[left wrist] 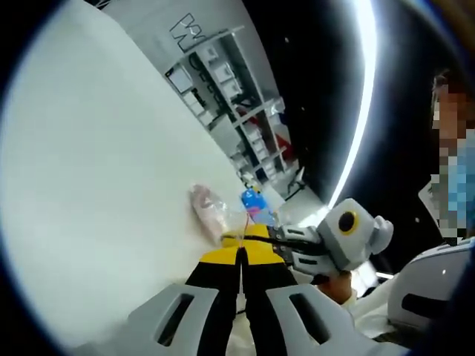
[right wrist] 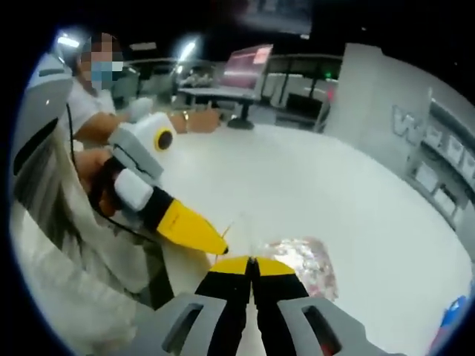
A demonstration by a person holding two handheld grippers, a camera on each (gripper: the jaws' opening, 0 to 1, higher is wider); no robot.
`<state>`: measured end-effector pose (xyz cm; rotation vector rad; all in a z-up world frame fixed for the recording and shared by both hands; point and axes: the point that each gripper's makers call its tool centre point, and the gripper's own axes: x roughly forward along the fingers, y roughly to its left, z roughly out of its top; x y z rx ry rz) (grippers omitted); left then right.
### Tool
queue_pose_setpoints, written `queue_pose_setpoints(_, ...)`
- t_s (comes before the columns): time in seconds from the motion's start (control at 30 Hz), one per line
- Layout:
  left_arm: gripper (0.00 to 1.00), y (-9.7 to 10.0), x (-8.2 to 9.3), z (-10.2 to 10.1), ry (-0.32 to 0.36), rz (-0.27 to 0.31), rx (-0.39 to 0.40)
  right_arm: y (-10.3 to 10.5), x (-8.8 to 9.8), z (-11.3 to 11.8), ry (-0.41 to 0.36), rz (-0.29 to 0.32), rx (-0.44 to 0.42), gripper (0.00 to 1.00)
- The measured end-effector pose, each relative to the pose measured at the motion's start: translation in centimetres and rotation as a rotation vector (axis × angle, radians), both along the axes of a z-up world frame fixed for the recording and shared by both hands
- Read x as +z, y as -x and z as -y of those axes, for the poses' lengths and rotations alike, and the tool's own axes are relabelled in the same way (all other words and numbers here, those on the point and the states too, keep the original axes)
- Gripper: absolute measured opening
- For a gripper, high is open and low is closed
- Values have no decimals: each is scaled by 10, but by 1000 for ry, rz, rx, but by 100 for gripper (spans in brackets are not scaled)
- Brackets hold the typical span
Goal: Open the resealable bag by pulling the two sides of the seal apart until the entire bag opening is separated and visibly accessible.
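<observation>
Left gripper view: left hand-held gripper [left wrist: 241,251] pressed together, pinching the rim of the resealable bag [left wrist: 209,213], which lies on the white tabletop [left wrist: 96,170] and runs straight ahead of the tips. Right hand-held gripper [left wrist: 276,236] meets the same rim from the right.

Right gripper view: right hand-held gripper [right wrist: 252,264] pinched on the bag's near edge; pinkish contents [right wrist: 308,263] inside, unclear what. Left hand-held gripper [right wrist: 215,245] tip touching alongside. Both equally near; the pull looks ready to go sideways.

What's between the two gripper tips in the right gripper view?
The clear top edge of the bag. The right gripper and the left gripper both sit at that edge, a thin strip of film spanning the short gap; white table shows behind it.
</observation>
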<state>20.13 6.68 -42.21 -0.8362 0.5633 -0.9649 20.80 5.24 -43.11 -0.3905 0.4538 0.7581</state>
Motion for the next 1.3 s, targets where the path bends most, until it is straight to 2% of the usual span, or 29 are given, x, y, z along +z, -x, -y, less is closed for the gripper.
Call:
queue_pose_setpoints(0.07, 0, 0, 0, 0, -4, 2, 0, 0, 0, 2, -14, -3, -13, 0)
queue_pose_setpoints(0.23, 0, 4, -4, 3, -75, 51, -12, -1, -1, 6, -47, -10, -49, 0)
queue_pose_setpoints(0.53, 1, 3, -1, 1, -44, 42, 1, -3, 6, 7, -159, -22, -104, 0)
queue_pose_setpoints(0.63, 5, 1, 7, -1, -27, 88, 16, -6, 10, 9, -210, -20, -131, 0)
queue_pose_setpoints(0.73, 17, -6, 21, -6, -8, 175, 59, -9, 15, 12, -259, -17, -157, 0)
queue_pose_setpoints(0.77, 20, -6, 23, -8, -14, 186, 66, -10, 16, 13, -274, -16, -164, 0)
queue_pose_setpoints(0.87, 23, -14, 29, -17, -66, 275, 106, -12, 21, 17, -308, -11, -186, 0)
queue_pose_setpoints(0.97, 34, -25, 30, -29, -150, 341, 176, -14, 24, 18, -330, -4, -197, 0)
queue_pose_setpoints(1.03, 47, -37, 36, -42, -220, 437, 274, -14, 25, 18, -343, -4, -201, 0)
queue_pose_setpoints(1.07, 55, -40, 39, -48, -257, 484, 310, -14, 25, 18, -347, -5, -202, 0)
queue_pose_setpoints(1.17, 87, -47, 43, -58, -339, 563, 368, -14, 26, 17, -363, -6, -205, 0)
queue_pose_setpoints(1.2, 97, -49, 43, -61, -346, 565, 389, -15, 26, 17, -367, -5, -206, 0)
queue_pose_setpoints(1.3, 100, -51, 46, -69, -328, 558, 421, -15, 29, 16, -376, 1, -207, 0)
